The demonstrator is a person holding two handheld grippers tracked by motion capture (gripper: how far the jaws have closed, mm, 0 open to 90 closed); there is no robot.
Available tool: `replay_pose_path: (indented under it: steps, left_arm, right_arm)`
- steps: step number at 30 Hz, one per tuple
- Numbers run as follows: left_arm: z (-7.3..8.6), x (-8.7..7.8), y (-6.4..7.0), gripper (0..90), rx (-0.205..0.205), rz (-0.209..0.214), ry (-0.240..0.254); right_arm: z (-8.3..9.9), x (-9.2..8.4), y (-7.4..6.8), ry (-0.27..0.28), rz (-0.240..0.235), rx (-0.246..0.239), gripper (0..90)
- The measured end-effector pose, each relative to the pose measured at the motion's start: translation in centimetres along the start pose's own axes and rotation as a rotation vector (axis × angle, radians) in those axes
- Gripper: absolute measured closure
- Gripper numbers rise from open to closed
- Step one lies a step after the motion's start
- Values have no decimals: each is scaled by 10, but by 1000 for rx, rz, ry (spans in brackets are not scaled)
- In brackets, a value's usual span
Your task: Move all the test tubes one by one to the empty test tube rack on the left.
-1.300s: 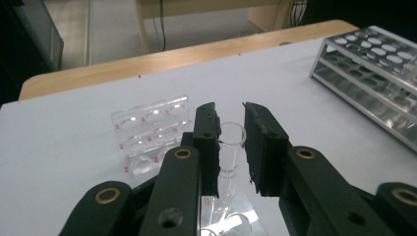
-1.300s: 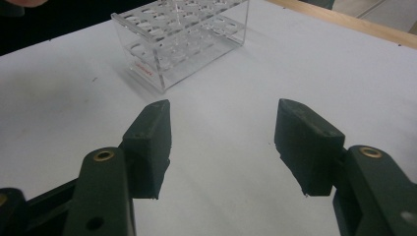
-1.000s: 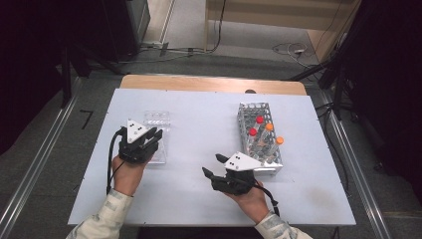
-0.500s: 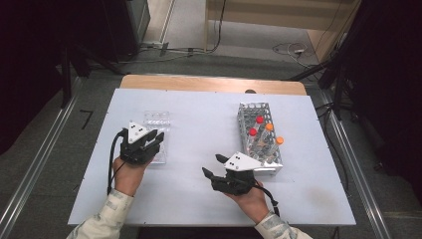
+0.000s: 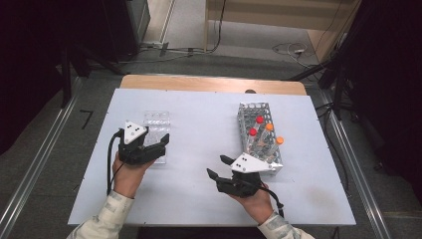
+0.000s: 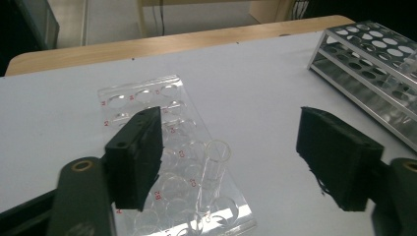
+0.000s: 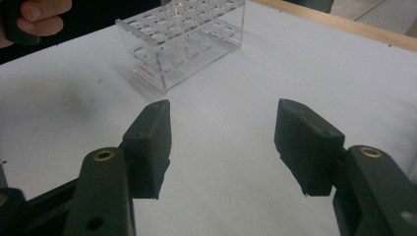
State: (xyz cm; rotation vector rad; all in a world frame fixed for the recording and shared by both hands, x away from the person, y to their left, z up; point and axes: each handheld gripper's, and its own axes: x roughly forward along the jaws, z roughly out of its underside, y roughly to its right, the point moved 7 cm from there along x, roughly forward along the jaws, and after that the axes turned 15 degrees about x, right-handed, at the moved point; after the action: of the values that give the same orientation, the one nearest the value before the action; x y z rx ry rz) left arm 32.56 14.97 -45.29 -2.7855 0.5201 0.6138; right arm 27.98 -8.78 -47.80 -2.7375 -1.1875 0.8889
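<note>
A clear plastic rack (image 5: 157,121) lies on the white table (image 5: 199,119) at the left. One clear, uncapped tube (image 6: 214,169) stands in a well near its close end. My left gripper (image 5: 162,145) hovers over that end; its jaws have just been opening and now stand wide either side of the tube (image 6: 228,147) without touching it. To the right, a metal rack (image 5: 247,107) holds tubes with red caps (image 5: 259,119) and orange caps (image 5: 269,127). My right gripper (image 5: 217,166) is open above bare table (image 7: 223,142), nothing between its fingers.
A wooden strip (image 5: 209,83) runs along the table's far edge. The metal rack (image 6: 369,64) lies to the right of my left gripper. The clear rack (image 7: 182,39) and the other hand (image 7: 34,12) sit beyond my right gripper. Grey floor and cables lie behind.
The left gripper's jaws have spread apart over the clear rack, leaving the clear tube standing in its well. Both hands have stayed where they were.
</note>
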Motion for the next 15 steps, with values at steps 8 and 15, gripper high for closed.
replay_pose_path:
  steps: [8,15]
  left_arm:
    - [0,-2,-3,150,-52,42,2]
    - [-2,-4,-7,105,-77,54,27]
  right_arm:
    - [2,-25,12,21,10,30,377]
    - [6,-49,24,44,33,50,377]
